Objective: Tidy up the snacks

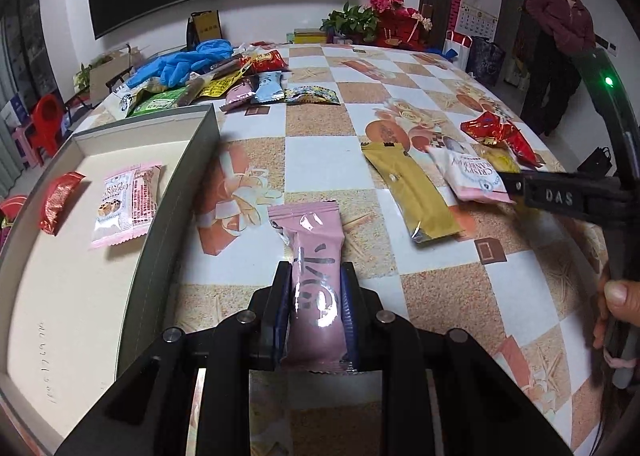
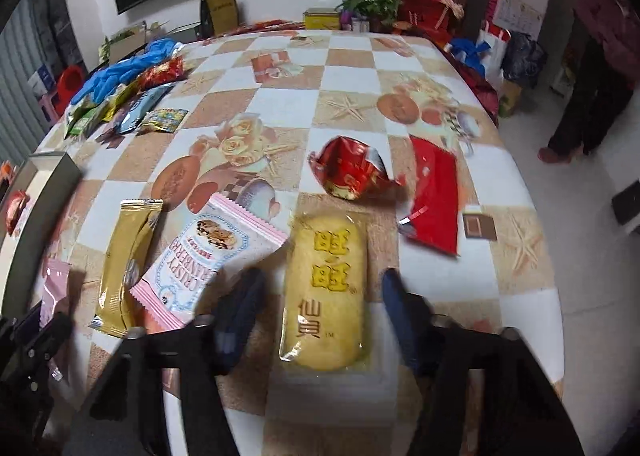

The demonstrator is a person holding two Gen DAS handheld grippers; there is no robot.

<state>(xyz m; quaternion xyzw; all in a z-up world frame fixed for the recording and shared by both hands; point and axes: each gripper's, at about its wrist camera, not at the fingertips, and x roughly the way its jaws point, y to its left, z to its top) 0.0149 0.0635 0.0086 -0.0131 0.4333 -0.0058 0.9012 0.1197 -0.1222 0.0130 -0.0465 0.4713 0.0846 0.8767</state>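
My left gripper (image 1: 316,272) is shut on a pink snack packet (image 1: 316,240), which sticks out ahead of the fingers just right of the open grey box (image 1: 188,160). Inside the box lie a red candy (image 1: 60,202) and a pink cranberry crisp packet (image 1: 128,204). In the right wrist view my right gripper (image 2: 322,276) is open. Its blue pads stand on either side of a yellow rice cracker packet (image 2: 324,320) lying on the tablecloth, with a gap on each side.
Beside the yellow packet lie a gold packet (image 2: 128,264), a second cranberry packet (image 2: 212,256) and two red wrappers (image 2: 348,168) (image 2: 434,196). A snack pile (image 1: 240,84) and blue gloves (image 1: 188,60) sit at the far left. A person (image 1: 560,36) stands beyond the table's right edge.
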